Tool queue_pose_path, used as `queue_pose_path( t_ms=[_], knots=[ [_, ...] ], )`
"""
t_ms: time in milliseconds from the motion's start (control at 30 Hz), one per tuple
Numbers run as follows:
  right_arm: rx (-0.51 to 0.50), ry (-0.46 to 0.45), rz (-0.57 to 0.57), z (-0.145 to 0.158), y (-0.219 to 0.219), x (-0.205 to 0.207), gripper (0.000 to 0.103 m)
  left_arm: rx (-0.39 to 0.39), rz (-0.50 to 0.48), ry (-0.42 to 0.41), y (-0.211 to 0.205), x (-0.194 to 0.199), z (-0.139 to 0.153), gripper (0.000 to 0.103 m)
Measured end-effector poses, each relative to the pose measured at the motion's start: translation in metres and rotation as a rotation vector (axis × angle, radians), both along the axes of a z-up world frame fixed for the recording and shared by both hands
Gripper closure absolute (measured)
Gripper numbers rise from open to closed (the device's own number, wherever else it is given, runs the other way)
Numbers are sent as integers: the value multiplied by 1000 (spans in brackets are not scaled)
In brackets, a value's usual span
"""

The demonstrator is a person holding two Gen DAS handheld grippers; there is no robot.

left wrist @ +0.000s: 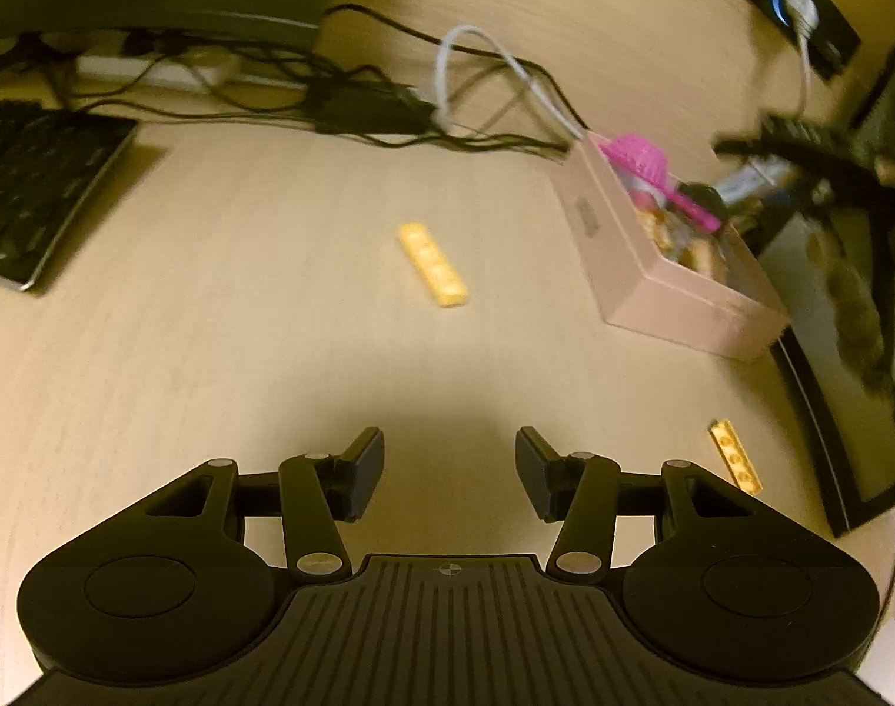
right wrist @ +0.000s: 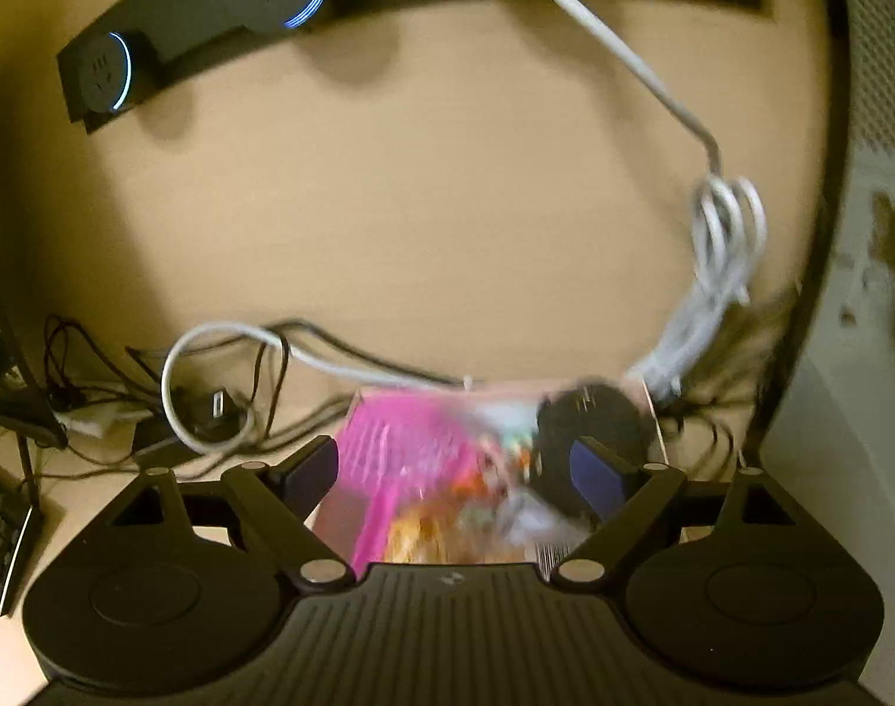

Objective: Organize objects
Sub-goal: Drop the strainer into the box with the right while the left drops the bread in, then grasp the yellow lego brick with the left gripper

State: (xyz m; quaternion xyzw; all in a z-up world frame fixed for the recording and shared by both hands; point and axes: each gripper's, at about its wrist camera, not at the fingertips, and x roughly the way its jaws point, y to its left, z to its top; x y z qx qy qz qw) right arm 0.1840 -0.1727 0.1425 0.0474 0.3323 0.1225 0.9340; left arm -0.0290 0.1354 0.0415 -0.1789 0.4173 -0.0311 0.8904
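- Pale wood-grain table (left wrist: 212,353) under warm light, with two yellow bricks left loose on it; the nearer task thing is a flat yellow brick (left wrist: 432,265) lying alone in open space, well apart from the pink box (left wrist: 682,294) to its right.
- It looks like a small studded plastic plate: light, stiff, thin and probably a bit slick, so my guess is a pinch across its narrow width, near the middle, would hold best.
- A second yellow brick (left wrist: 734,456) lies near the table's edge, just beside the left gripper's linkage.
- The left gripper (left wrist: 450,470) hangs above bare table, jaws partly apart with nothing between them.
- The pink box already holds a jumble of toys, among them a pink basket-like piece (left wrist: 638,159).
- The right gripper (right wrist: 453,470) is over that box, jaws spread wide; no pad appears to press on anything, though the picture is blurred.
- Behind lie a tangle of cables (left wrist: 388,106), a keyboard (left wrist: 29,188) and a power strip (right wrist: 200,17).
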Motion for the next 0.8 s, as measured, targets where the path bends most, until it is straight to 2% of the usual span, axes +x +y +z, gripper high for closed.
queue_pose_path(
  t_ms=[67, 267, 367, 467, 633, 667, 733, 767, 800],
  knots=[
    [-1, 11, -6, -8, -7, -16, 16, -6, 10, 1, 6, 2, -1, 49],
    [-132, 7, -12, -27, -14, -81, 12, -26, 4, -25, 5, 35, -3, 49],
    [-145, 29, -25, -31, -20, -112, 6, -22, 23, -49, 2, 54, -1, 49],
    [-131, 60, -28, -37, -25, -143, 6, 10, 54, -63, 0, 78, -1, 49],
    [-238, 69, -7, -55, -9, -181, 4, 97, 90, -59, -10, 115, -7, 50],
    [-254, 73, 2, -59, -5, -185, 4, 116, 82, -55, -14, 121, -10, 52],
    [-273, 87, 28, -66, -1, -194, 4, 136, 67, -41, -19, 130, -15, 69],
    [-275, 94, 38, -68, 1, -197, 4, 144, 63, -30, -21, 133, -18, 87],
    [-277, 100, 47, -71, 2, -200, 4, 141, 59, -24, -22, 135, -20, 86]
  ],
)
